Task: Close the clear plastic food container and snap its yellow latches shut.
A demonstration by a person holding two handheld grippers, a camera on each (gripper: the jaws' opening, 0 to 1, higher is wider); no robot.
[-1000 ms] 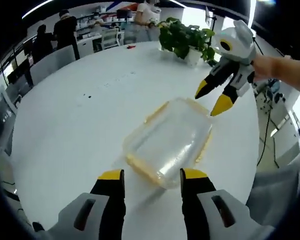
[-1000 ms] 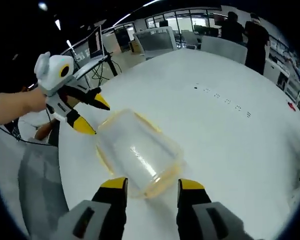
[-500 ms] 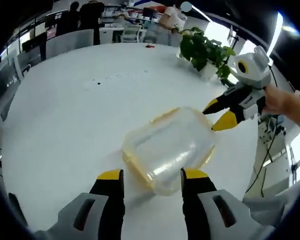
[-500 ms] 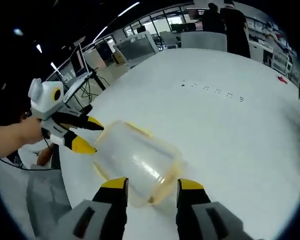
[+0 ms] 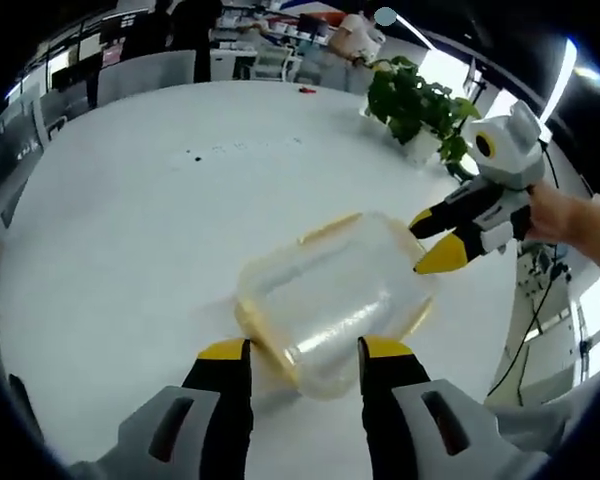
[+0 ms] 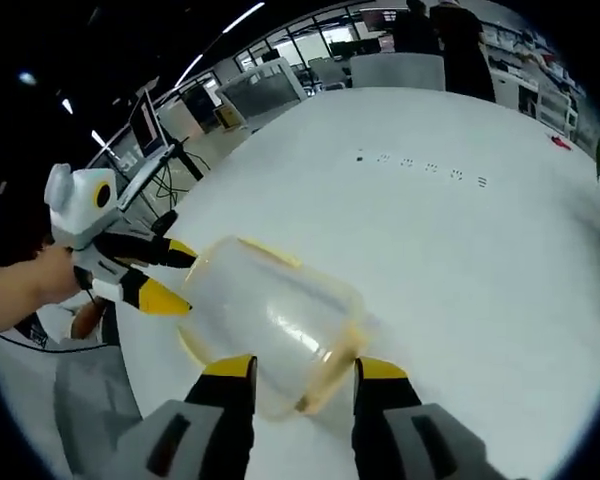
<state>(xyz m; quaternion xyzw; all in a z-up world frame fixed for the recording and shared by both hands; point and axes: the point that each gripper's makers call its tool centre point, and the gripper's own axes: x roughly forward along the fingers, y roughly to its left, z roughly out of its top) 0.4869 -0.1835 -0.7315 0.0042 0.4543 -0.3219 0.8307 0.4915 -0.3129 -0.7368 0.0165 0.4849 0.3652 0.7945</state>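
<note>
Where the left gripper view looks across the white bench (image 5: pixel 130 230), a potted plant (image 5: pixel 417 100) stands at the far edge, and the clear food container (image 5: pixel 330 295) with yellow latches (image 5: pixel 325 228) lies just ahead of the left gripper (image 5: pixel 302 352), its jaws apart. The right gripper (image 5: pixel 435 240), jaws apart, reaches the container's far end. From the right gripper view, office desks (image 6: pixel 270 90) lie beyond the bench, and the container (image 6: pixel 270 325), lid on, sits between both grippers.
</note>
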